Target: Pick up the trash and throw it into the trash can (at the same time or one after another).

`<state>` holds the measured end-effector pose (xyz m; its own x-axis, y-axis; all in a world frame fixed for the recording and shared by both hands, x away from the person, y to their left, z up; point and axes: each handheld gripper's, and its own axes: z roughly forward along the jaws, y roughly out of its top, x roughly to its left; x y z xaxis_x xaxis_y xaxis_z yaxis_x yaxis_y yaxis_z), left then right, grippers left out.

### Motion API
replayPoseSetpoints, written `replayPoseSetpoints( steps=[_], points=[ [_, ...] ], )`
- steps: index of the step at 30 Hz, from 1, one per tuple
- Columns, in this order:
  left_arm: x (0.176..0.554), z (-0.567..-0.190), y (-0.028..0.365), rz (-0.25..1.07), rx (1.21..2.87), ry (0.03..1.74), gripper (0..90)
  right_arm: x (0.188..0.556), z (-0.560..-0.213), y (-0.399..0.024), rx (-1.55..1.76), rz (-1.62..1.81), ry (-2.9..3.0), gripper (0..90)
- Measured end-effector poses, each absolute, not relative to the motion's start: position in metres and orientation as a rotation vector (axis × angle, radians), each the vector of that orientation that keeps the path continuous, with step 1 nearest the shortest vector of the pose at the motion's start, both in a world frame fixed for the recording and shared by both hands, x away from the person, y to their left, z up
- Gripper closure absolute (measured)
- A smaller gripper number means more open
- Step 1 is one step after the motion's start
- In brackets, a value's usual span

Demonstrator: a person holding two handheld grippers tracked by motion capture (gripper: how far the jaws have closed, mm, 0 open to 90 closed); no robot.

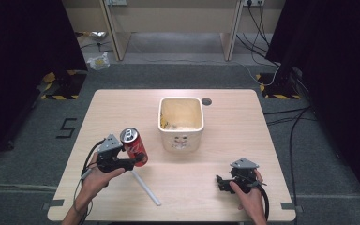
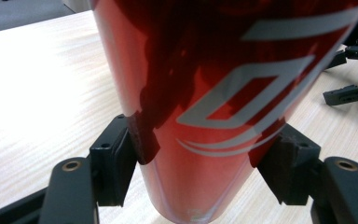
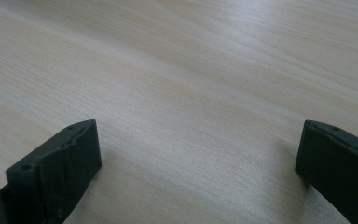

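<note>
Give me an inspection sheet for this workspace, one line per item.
Surface: light wood table, a round dark hole near its far edge.
Job's things: red can held tilted, off the table; cream bin upright at centre, open top.
Clutter: white stick lying near the front edge.
Grippers: left gripper shut on the can; right gripper open over bare table.
Cables: black cable loops at each gripper; more run on the floor to the right.
Surroundings: grey floor, black curtains at both sides, desk legs behind.

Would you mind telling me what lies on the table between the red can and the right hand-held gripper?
Bare wood in the high view between can and hand-held gripper.
</note>
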<state>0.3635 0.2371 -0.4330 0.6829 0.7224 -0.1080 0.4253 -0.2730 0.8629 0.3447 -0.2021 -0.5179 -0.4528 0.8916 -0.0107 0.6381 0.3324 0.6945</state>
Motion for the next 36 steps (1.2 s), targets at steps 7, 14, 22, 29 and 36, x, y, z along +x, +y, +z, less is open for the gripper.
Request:
replayPoseSetpoints(
  steps=[7,14,22,29,36],
  points=[
    [0.373,-0.422,0.24,0.366,1.89,0.892,33.8,0.345,-0.518,-0.202,1.351,0.885,2.212,0.2],
    [0.383,-0.406,0.242,0.371,1.876,0.879,33.8,0.345,-0.518,-0.202,1.35,0.885,2.212,0.3],
    [0.396,-0.396,0.238,0.333,1.865,0.869,33.8,0.345,-0.518,-0.202,1.348,0.888,2.211,0.2],
    [0.404,-0.388,0.234,0.325,1.87,0.858,33.8,0.345,-0.518,-0.202,1.35,0.885,2.211,0.2],
    [0.412,-0.373,0.228,0.328,1.895,0.836,33.8,0.345,-0.518,-0.202,1.35,0.886,2.211,0.2]
  ],
)
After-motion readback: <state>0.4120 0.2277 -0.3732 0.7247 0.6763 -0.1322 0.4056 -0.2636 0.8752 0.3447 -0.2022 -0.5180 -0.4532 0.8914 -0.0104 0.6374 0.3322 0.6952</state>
